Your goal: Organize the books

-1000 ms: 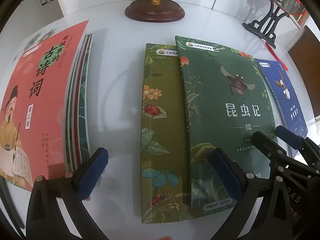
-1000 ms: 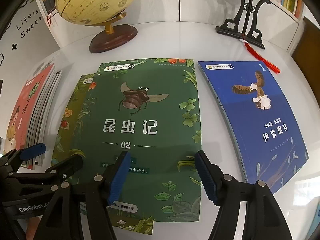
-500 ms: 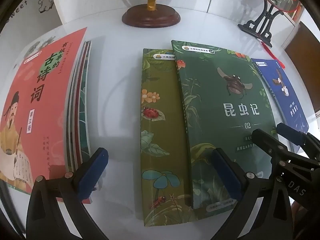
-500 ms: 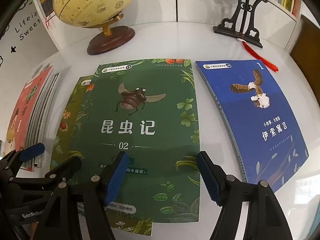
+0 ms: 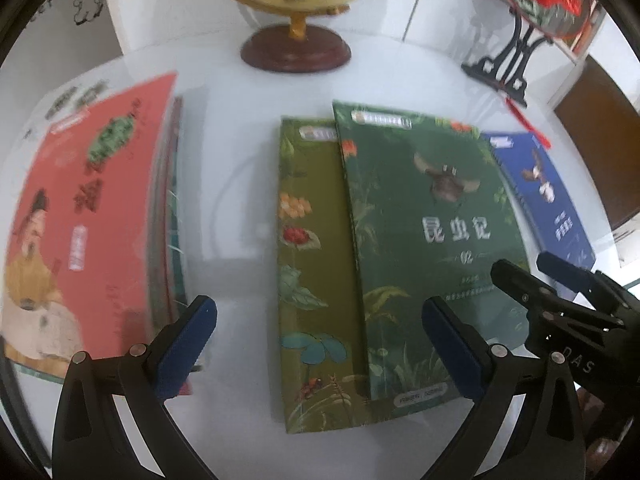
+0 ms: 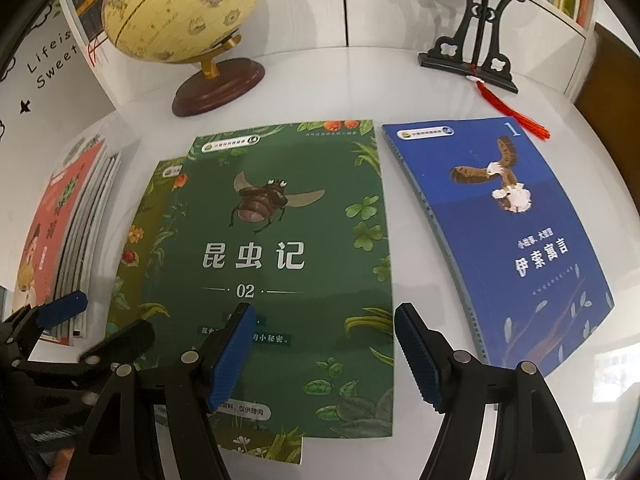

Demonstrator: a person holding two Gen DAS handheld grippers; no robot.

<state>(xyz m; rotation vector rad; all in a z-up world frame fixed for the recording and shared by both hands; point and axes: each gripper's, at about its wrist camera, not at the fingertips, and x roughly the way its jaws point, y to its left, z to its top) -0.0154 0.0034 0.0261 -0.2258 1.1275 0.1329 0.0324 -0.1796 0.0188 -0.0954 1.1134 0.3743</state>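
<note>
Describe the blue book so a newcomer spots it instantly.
Start at the black fan stand at the table's back right; its red tassel trails toward the blue book. It lies alone, right of the overlapped green books, and shows an eagle.

A cream globe (image 6: 182,8) on a round dark-red wooden base (image 6: 219,89) stands at the back of the white bench (image 6: 320,92). To its right a black carved stand (image 6: 476,54) holds a round fan (image 5: 550,0) with red flowers, and a red tassel (image 6: 510,110) lies on the bench beside it
</note>
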